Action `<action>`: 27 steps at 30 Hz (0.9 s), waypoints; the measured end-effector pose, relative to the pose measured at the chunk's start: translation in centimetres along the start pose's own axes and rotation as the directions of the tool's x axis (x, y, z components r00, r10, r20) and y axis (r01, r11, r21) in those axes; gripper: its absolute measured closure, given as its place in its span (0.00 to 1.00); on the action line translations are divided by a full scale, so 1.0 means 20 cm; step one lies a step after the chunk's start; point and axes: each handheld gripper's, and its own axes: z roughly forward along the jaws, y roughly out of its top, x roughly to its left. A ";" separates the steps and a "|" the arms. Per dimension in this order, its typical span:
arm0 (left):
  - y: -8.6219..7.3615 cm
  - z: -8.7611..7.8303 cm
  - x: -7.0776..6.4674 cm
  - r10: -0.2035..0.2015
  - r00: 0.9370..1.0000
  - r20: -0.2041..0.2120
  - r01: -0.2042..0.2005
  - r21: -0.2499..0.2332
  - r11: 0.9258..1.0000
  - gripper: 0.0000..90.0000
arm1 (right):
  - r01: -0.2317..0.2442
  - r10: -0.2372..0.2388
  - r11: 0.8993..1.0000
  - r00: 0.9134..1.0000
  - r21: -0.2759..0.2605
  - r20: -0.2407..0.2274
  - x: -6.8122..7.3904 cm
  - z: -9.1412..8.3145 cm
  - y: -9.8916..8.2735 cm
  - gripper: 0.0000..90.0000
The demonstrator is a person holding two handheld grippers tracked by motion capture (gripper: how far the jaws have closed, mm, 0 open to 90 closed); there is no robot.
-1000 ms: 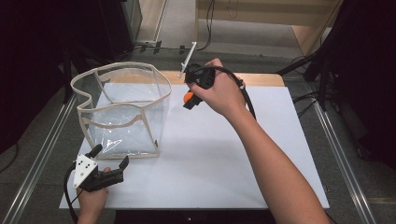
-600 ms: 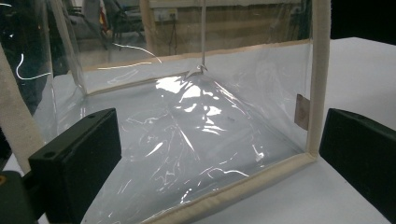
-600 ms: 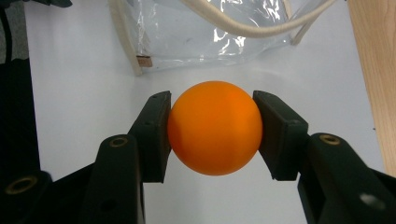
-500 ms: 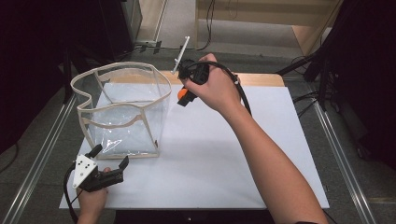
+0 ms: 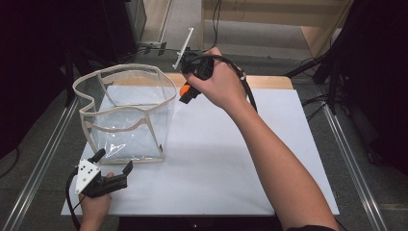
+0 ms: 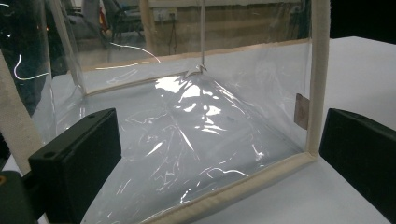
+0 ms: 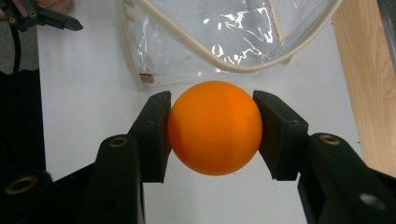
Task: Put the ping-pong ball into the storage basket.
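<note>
A person worked at a white counter (image 5: 231, 163), holding one gripper in each hand. The right gripper (image 5: 185, 94), at about 12 o'clock in the high view, was raised above the counter and tilted down toward 7 o'clock. Its two black jaws pinched an orange ball (image 7: 214, 127) from either side, pads pressed against it. Being round, the ball had no long axis and pointed no particular way. In the high view the ball (image 5: 184, 89) sat just beside the upper right rim of a clear plastic bag (image 5: 126, 115), toward 2 o'clock from the bag's middle.

The bag stood upright and open-topped on the counter, box-shaped, edged with cream fabric trim, at about 9 o'clock in the high view.

The left gripper (image 5: 114, 163), at 7 o'clock, rested low near the counter's front edge, aimed at the bag's lower wall (image 6: 196, 140), jaws spread wide apart with nothing held between them
</note>
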 end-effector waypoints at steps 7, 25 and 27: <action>0.00 0.00 0.00 0.000 1.000 0.000 0.000 0.001 1.000 0.00 | 0.001 -0.001 1.000 1.000 -0.009 0.005 -0.01 -0.01 0.06 0.53; 0.00 0.00 0.01 -0.012 1.000 0.002 0.012 -0.003 1.000 0.00 | -0.024 0.024 0.999 1.000 -0.031 0.007 -0.04 0.08 0.16 0.53; 0.00 0.00 0.01 -0.012 1.000 0.002 0.012 -0.002 1.000 0.00 | -0.026 0.026 0.999 1.000 -0.029 0.008 -0.04 0.09 0.17 0.53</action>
